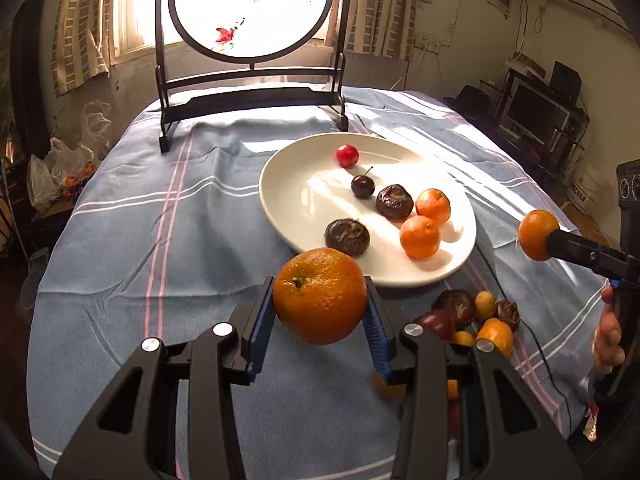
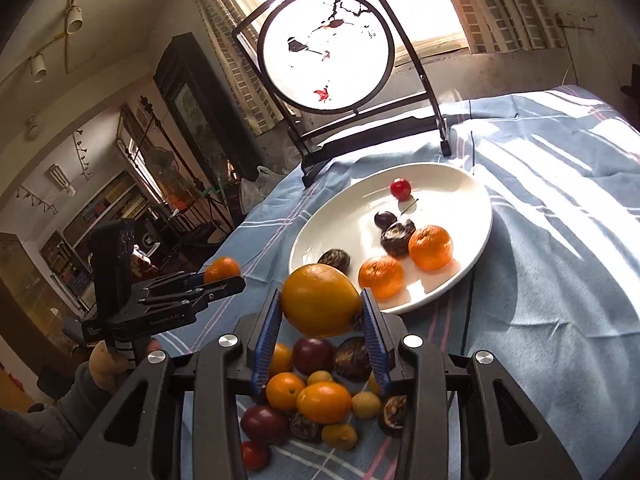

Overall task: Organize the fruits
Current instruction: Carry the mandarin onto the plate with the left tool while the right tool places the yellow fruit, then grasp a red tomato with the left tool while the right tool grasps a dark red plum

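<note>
My left gripper [image 1: 320, 292] is shut on an orange mandarin [image 1: 320, 304], held above the cloth just in front of the white plate [image 1: 280, 200]. The right wrist view has this gripper [image 2: 224, 276] at the left with its mandarin [image 2: 222, 269]. My right gripper [image 2: 321, 300] is shut on a yellow-orange fruit [image 2: 320, 308], held over a pile of loose fruits [image 2: 320, 400]. The left wrist view has it [image 1: 538, 240] to the plate's right. The plate [image 2: 312, 236] holds two mandarins [image 1: 420, 238], two dark wrinkled fruits, a dark cherry and a red fruit [image 1: 347, 155].
A blue striped cloth [image 1: 160, 240] covers the table. A round painted screen on a black stand [image 1: 252, 92] rises at the far edge behind the plate. The loose fruit pile [image 1: 472, 316] lies at the near right. A person's hand [image 1: 608, 336] holds the right gripper's handle.
</note>
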A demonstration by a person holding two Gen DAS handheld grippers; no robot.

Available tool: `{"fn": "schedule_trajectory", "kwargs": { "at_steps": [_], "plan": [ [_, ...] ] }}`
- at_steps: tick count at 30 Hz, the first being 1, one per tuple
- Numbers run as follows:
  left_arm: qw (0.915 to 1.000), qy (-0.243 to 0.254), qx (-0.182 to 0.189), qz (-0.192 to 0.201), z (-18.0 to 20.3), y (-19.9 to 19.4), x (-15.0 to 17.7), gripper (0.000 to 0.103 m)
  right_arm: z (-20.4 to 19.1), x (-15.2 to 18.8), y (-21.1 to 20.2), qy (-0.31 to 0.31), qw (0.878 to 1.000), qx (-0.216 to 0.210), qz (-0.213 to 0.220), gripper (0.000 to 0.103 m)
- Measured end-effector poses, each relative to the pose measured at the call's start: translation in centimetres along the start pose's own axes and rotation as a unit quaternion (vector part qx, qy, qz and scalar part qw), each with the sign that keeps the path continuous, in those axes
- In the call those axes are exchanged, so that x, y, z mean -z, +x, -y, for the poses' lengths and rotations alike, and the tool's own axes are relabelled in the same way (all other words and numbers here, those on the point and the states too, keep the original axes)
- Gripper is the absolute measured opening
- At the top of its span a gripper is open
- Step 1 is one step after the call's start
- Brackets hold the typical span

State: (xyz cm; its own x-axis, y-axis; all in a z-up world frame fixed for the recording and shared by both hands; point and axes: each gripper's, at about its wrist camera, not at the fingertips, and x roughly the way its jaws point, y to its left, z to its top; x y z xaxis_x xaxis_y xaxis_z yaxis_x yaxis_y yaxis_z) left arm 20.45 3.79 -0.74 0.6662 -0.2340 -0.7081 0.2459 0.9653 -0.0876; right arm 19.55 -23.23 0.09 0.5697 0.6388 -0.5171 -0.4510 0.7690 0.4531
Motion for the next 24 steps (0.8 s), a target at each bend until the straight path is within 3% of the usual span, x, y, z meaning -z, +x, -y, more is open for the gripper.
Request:
{"fn": "schedule_trajectory", "kwargs": {
  "at_steps": [6, 11, 13, 14, 19, 24],
  "plan": [
    [0.9988, -0.021, 0.010, -0.044, 0.6, 7.6, -4.8, 0.041, 3.9, -4.3, 5.4, 0.020, 0.996, 0.084, -0.016, 0.040],
    [0.9959, -0.056, 0.018, -0.068, -0.3, 11.5, -6.1, 0.044, 5.8, -5.9, 8.5, 0.035, 0.994, 0.104, -0.008, 0.042],
    [0.9948, -0.076, 0.028, -0.061, -0.8, 11.0, -6.3, 0.067, 5.7, -6.3, 7.9, 0.041, 0.993, 0.108, 0.012, 0.066],
    [0.9951, -0.082, 0.030, -0.046, -1.0, 10.1, -6.3, 0.071, 5.3, -6.3, 7.3, 0.039, 0.994, 0.103, 0.021, 0.066],
    [0.9978, -0.059, 0.029, -0.009, -0.3, 5.3, -5.0, 0.071, 3.3, -3.7, 4.2, 0.024, 0.996, 0.081, 0.021, 0.066],
    [0.9992, 0.003, 0.040, -0.006, 2.5, -0.1, 0.5, 0.071, 1.2, 2.4, -0.2, -0.008, 0.996, 0.092, 0.010, 0.066]
  ]
}}
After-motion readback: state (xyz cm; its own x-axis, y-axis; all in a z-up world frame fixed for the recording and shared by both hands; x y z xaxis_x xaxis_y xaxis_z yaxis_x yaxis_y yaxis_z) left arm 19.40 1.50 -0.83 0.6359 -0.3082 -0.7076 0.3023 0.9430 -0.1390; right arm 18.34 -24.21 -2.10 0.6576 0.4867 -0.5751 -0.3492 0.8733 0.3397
